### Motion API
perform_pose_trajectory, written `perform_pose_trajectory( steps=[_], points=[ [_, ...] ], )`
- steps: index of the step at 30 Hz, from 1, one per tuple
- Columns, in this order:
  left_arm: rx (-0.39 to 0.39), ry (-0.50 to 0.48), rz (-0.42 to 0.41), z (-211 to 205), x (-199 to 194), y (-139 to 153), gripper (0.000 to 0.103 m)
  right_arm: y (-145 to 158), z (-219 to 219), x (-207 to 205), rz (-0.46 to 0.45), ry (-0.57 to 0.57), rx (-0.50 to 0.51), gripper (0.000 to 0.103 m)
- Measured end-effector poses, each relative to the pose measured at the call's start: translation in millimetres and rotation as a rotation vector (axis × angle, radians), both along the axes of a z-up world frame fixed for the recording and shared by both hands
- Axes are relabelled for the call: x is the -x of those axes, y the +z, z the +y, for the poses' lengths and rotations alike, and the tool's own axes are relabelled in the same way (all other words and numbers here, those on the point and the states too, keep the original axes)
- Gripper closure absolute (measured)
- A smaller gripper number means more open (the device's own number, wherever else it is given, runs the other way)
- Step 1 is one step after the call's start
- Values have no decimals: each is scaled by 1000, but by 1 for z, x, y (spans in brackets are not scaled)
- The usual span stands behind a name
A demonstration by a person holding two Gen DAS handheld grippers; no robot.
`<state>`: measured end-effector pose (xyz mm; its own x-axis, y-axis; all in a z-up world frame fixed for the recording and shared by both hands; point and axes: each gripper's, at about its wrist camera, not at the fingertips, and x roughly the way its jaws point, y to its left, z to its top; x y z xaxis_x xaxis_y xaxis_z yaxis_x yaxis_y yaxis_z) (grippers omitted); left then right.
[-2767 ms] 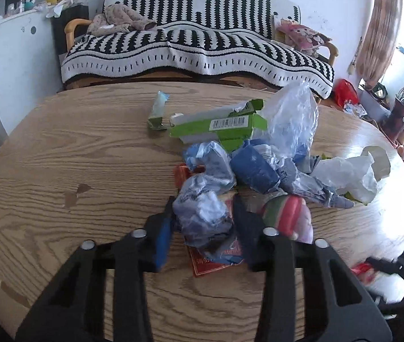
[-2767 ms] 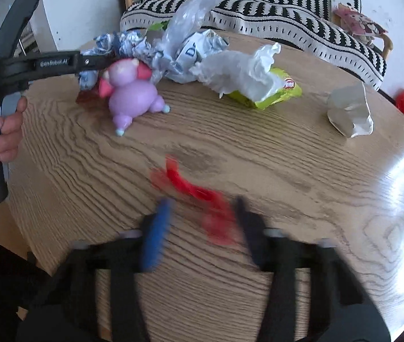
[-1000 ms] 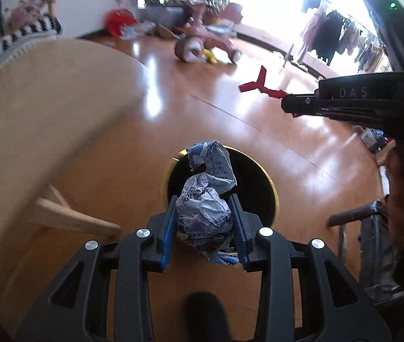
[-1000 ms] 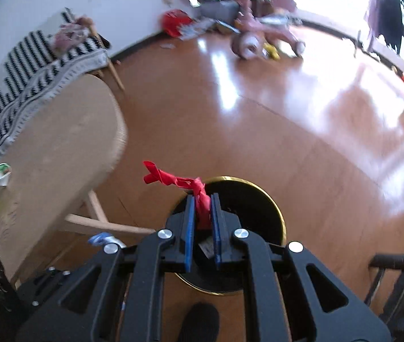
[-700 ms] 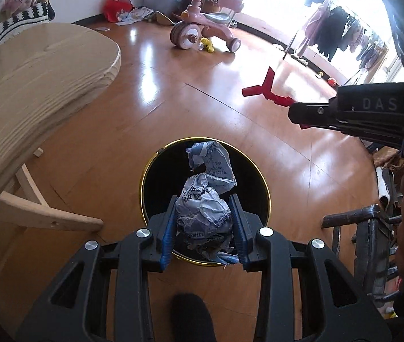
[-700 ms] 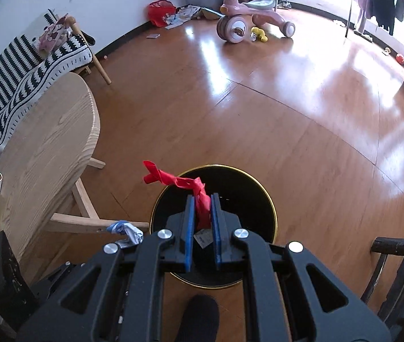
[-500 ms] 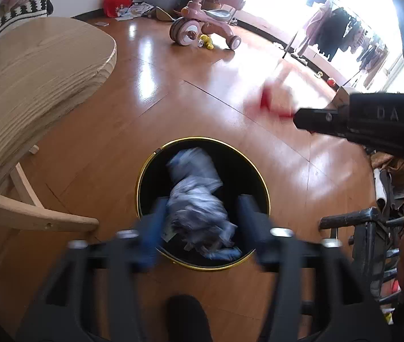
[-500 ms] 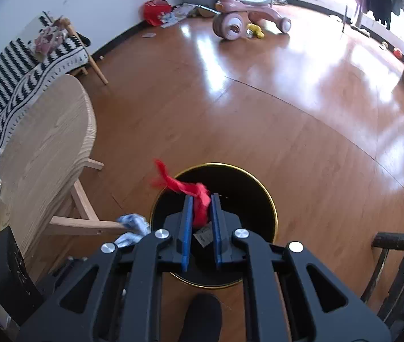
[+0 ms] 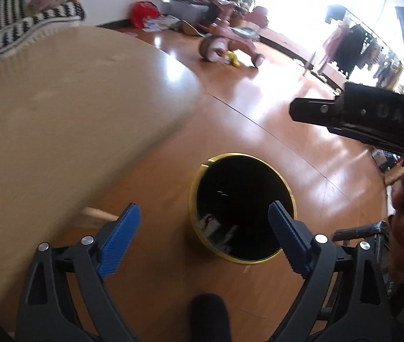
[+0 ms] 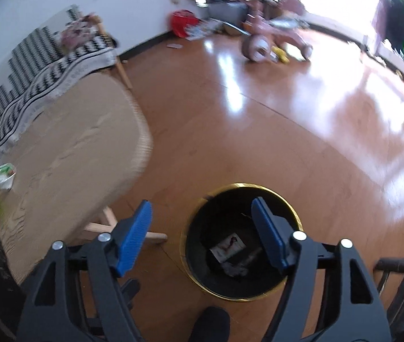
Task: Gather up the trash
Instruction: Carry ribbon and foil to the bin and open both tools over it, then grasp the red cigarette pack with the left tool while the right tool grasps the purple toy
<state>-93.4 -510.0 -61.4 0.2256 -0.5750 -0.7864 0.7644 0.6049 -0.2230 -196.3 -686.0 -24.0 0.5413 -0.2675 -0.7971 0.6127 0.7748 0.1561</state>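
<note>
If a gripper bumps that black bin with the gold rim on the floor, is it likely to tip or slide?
The black bin with the gold rim probably slides more readily than it tips: it stands upright on a glossy wooden floor and looks wide-mouthed. It likely feels light, since only a few scraps of trash show at the bottom. A knock high on the rim might still rock it.

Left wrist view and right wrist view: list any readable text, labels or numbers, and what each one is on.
"DAS": pale letters on the side of the black right gripper body, seen in the left wrist view; any further letters run out of frame.
Printed card inside the black gold-rimmed trash bin: too small and blurred to read.
Nothing else legible.
</note>
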Motion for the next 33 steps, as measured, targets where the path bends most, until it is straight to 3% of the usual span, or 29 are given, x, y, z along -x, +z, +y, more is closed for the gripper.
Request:
perform_pose_trajectory(
  steps=[8, 15, 20, 23, 28, 33],
  points=[
    [-27, 200, -166, 166, -51, 59, 11, 33, 117, -83, -94, 246, 51, 30],
    [-109, 518, -234, 348, -95, 72, 11, 48, 233, -152, -153, 493, 14, 30],
    [-123, 719, -227, 443, -117, 74, 11, 42, 331, -194, -152, 683, 11, 30],
    [-160, 782, -247, 480, -126, 67, 11, 33, 380, -210, -135, 773, 15, 30],
    [-212, 834, -202, 514, -144, 41, 11, 18, 438, -227, -102, 886, 38, 30],
    [-219, 858, -164, 525, -173, 18, 11, 4, 464, -240, -68, 937, 51, 30]
  ],
)
